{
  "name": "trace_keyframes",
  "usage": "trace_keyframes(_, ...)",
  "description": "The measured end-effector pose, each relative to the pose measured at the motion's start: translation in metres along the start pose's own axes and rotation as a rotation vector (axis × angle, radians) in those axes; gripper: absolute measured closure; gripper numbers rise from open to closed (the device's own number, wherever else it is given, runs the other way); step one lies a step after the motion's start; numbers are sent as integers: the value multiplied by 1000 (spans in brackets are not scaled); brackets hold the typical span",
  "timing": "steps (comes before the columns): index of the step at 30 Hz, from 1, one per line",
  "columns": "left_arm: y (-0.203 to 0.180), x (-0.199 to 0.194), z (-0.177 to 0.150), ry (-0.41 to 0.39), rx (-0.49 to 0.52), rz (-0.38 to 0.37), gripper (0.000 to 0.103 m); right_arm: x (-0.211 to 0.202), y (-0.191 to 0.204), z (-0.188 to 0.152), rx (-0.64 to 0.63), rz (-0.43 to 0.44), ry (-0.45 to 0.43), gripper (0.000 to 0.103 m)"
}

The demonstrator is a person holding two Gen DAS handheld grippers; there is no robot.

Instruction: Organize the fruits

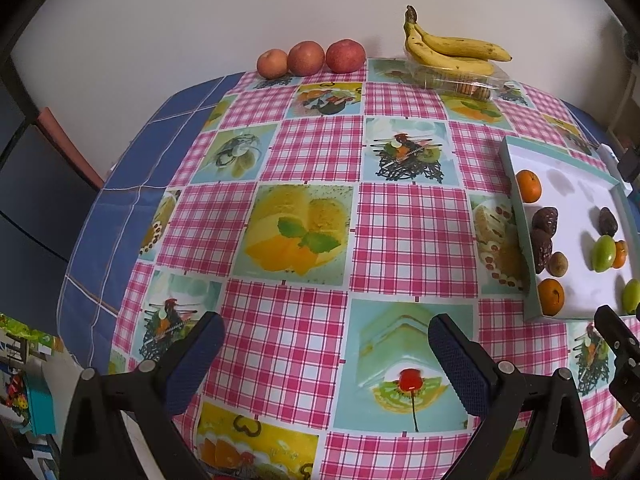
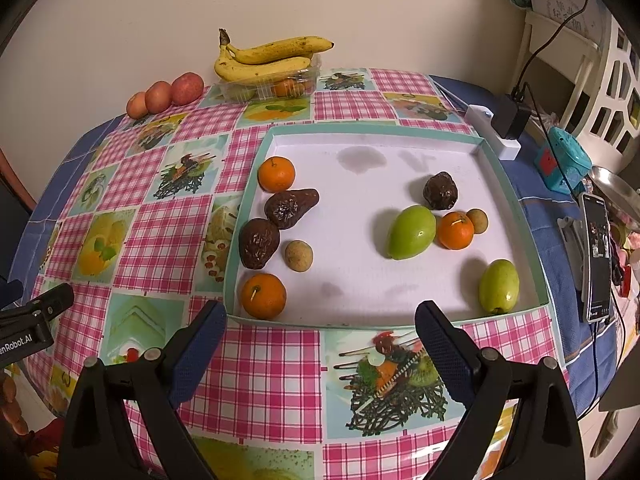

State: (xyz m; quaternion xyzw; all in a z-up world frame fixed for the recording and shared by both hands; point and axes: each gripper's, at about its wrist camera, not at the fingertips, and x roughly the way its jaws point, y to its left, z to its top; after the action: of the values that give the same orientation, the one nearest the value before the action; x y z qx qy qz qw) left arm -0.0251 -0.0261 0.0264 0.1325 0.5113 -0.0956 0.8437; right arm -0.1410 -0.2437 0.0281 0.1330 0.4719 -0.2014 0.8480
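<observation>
The right gripper [image 2: 320, 344] is hovering with jaws spread wide and empty just short of the tray [image 2: 280, 322], where a tangerine [image 2: 263, 295] is sitting nearest its left finger and a green fruit [image 2: 499, 286], perhaps a guava, beyond its right. The left gripper [image 1: 326, 354] is likewise gaping empty over the tablecloth [image 1: 296, 152], three apples [image 1: 306, 58] lying far ahead.

White tray [image 2: 360, 280] with teal rim, right side of table. Inside, left cluster: orange [image 2: 276, 174] far, two dark wrinkled fruits [image 2: 290, 207] touching, small tan fruit [image 2: 298, 255], orange [image 2: 263, 295] near corner. Right cluster: dark fruit [image 2: 440, 191], green fruit [image 2: 412, 232] touching orange [image 2: 455, 230], tan fruit [image 2: 477, 221]. Green fruit [image 2: 499, 286] alone, near right. Far edge: three apples [image 1: 311, 58] in row, bananas [image 1: 452, 50] atop clear container [image 1: 460, 80].
</observation>
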Motion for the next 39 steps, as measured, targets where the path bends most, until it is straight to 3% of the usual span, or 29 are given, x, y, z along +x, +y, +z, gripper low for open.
trace_keyframes(39, 3, 2, 0, 13, -15, 10, 0, 0, 2, 0, -10, -1, 8, 7)
